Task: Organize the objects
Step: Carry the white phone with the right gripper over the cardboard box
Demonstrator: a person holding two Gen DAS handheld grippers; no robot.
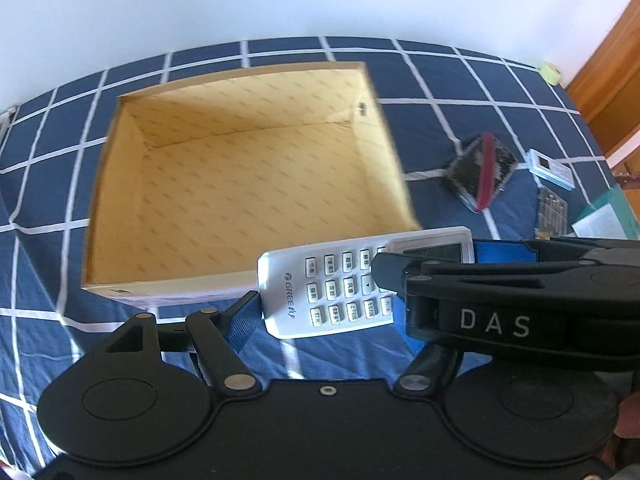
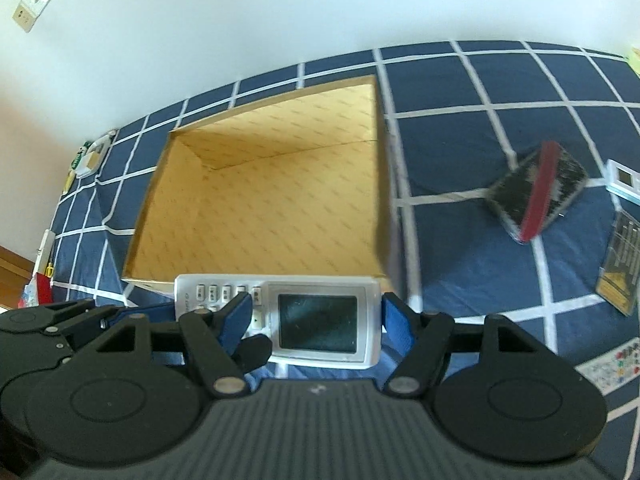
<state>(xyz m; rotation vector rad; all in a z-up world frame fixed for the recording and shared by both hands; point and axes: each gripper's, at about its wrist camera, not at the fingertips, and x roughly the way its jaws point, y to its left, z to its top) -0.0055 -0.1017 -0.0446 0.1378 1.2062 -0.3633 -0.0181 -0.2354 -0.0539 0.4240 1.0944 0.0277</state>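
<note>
Navy bedding (image 1: 420, 128) crossed by white grid lines fills both views, creased and soft, under a plain white wall (image 1: 320, 0). On it sits an open cardboard box (image 1: 240, 168), its tan printed lining bare; its right wall is smeared by blur in both views.

Just in front of the box's near rim is a white GREE remote (image 1: 332, 288), a flat plastic slab with rounded corners, 3 rows of small keys and a dark screen. Its screen end is partly hidden behind the right gripper (image 2: 316, 316) in the left wrist view, and part of its keypad is covered in the right wrist view.

The right gripper pinches the remote across its screen end between blue pads (image 2: 394, 320). The left gripper (image 1: 360, 284) reaches the same remote from the other side: 1 blue pad (image 1: 244, 320) lies beside the logo end, the other is masked by the right tool, so whether it grips cannot be told.

Further right lie a dark speckled book with a red band (image 1: 482, 172), a small pale device (image 1: 550, 168) and a clear flat case (image 1: 552, 212), the last 2 too small to read. A teal-edged booklet (image 1: 604, 220) is cut off at the frame edge.
</note>
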